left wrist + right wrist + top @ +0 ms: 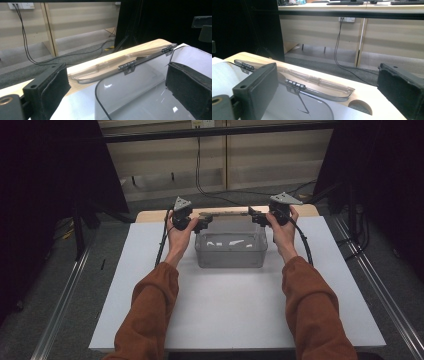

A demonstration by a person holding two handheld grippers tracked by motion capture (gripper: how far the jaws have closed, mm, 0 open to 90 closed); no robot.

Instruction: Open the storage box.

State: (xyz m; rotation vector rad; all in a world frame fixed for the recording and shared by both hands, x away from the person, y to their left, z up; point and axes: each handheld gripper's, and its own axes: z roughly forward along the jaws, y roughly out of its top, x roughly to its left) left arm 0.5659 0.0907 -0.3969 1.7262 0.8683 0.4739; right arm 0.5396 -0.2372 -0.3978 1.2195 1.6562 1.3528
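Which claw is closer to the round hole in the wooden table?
Right. The right claw sits just before the round hole; the left claw is across the clear box.

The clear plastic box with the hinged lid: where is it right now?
In the high view, the clear plastic box sits at the far middle of the white table top, between the left claw and right claw.

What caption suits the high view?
Two open hand-held grippers, left and right, flank the far corners of a clear plastic box with its hinged lid laid back.
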